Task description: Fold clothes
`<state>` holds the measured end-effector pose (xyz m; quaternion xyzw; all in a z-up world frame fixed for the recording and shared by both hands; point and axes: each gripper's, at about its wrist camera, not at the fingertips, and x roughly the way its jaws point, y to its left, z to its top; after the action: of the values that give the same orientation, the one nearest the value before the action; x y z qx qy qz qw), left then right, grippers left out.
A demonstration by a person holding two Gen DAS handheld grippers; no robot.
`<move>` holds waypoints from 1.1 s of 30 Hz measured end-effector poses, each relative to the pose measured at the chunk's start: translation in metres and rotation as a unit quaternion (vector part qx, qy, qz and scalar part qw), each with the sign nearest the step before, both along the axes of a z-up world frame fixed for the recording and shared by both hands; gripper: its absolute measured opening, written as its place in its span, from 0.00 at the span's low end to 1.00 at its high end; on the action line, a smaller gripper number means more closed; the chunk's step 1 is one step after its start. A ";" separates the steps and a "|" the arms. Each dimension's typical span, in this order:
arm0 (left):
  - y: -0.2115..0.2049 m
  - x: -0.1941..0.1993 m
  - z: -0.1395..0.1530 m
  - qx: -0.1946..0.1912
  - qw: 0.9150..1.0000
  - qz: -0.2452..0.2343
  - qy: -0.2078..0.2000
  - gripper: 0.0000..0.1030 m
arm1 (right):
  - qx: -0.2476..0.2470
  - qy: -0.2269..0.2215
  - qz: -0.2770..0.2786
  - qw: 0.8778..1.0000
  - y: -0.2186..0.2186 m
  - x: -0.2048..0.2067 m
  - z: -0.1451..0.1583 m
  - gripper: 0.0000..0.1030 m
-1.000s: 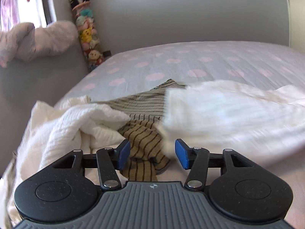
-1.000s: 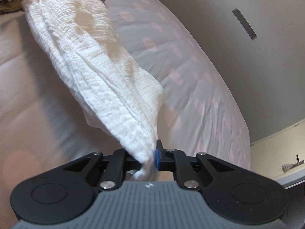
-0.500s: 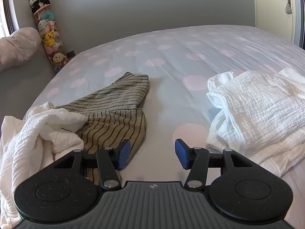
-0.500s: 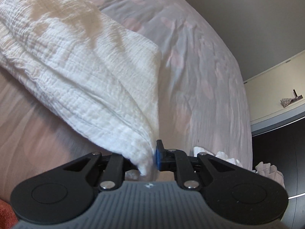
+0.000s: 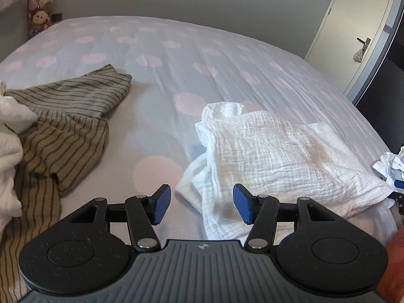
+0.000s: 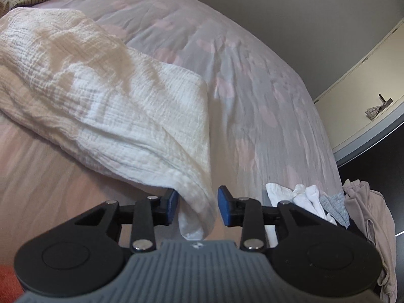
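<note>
A white crinkled garment [image 5: 272, 151] lies bunched on the bed, and it also shows in the right wrist view [image 6: 106, 96]. My left gripper [image 5: 200, 207] is open and empty, just above the garment's near left edge. My right gripper [image 6: 195, 208] is open, with the garment's near corner lying loose between its blue pads [image 6: 224, 209]. A striped olive garment [image 5: 63, 126] lies crumpled at the left, beside another white cloth [image 5: 10, 146].
The bed has a polka-dot sheet [image 5: 202, 58]. A pile of socks and a beige garment [image 6: 335, 212] sits off the bed's right edge. Stuffed toys [image 5: 40, 2] stand at the far left wall. A door [image 5: 358, 32] is at the right.
My right gripper has opened and let go of the white garment, which now rests on the bed. My left gripper has swung right, toward the white garment.
</note>
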<state>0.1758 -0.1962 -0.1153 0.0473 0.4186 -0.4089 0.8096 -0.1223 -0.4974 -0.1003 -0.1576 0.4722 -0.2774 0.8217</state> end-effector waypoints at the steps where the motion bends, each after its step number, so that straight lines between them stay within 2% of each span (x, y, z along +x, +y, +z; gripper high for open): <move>1: -0.002 0.000 -0.001 -0.006 1.000 0.001 0.008 0.51 | -0.011 0.002 0.010 1.000 0.005 0.004 -0.002 0.37; 4: -0.007 -0.001 -0.006 -0.030 0.999 0.005 0.033 0.46 | -0.045 0.019 0.051 0.997 0.021 0.014 -0.008 0.37; 6: -0.013 -0.002 -0.011 -0.037 0.998 0.000 0.041 0.29 | -0.052 0.029 0.077 0.995 0.027 0.018 -0.014 0.39; 7: -0.015 -0.002 -0.014 -0.034 0.999 -0.001 0.041 0.15 | -0.054 0.036 0.085 0.994 0.028 0.019 -0.018 0.40; 8: -0.014 -0.002 -0.014 -0.035 0.998 0.000 0.043 0.06 | -0.056 0.042 0.091 0.993 0.029 0.020 -0.023 0.40; 11: -0.005 -0.003 -0.010 -0.048 0.997 0.006 0.053 0.02 | -0.060 0.055 0.093 0.992 0.028 0.021 -0.032 0.40; 14: 0.008 0.000 -0.011 -0.060 0.994 0.024 0.083 0.02 | -0.061 0.049 0.090 0.993 0.028 0.020 -0.032 0.40; 17: 0.009 0.006 -0.021 -0.037 0.992 0.041 0.113 0.02 | -0.067 0.050 0.095 0.992 0.030 0.019 -0.034 0.40; 20: 0.003 0.008 -0.030 -0.017 0.991 0.038 0.124 0.02 | -0.075 0.052 0.102 0.991 0.033 0.018 -0.036 0.41; 22: 0.000 0.009 -0.033 -0.011 0.991 0.035 0.128 0.07 | -0.082 0.051 0.106 0.990 0.035 0.016 -0.037 0.41; 24: 0.004 0.009 -0.031 -0.016 0.991 0.044 0.127 0.20 | -0.085 0.046 0.107 0.990 0.036 0.015 -0.036 0.42; 26: 0.013 0.009 -0.029 -0.034 0.989 0.059 0.130 0.49 | -0.084 0.038 0.107 0.990 0.036 0.013 -0.033 0.42; 27: 0.016 0.010 -0.030 -0.041 0.987 0.065 0.139 0.53 | -0.084 0.035 0.107 0.990 0.036 0.012 -0.032 0.42; 29: 0.018 0.013 -0.035 -0.045 0.983 0.073 0.160 0.54 | -0.086 0.030 0.108 0.990 0.037 0.012 -0.031 0.45; 31: 0.015 0.014 -0.042 -0.032 0.981 0.079 0.174 0.54 | -0.090 0.026 0.112 0.989 0.039 0.011 -0.030 0.48; 33: 0.011 0.014 -0.045 -0.031 0.981 0.074 0.178 0.52 | -0.096 0.022 0.117 0.988 0.042 0.010 -0.028 0.49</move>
<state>0.1899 -0.1852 -0.1604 -0.0823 0.5454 -0.3619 0.7515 -0.1123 -0.4555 -0.1286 -0.2960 0.4396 -0.2200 0.8190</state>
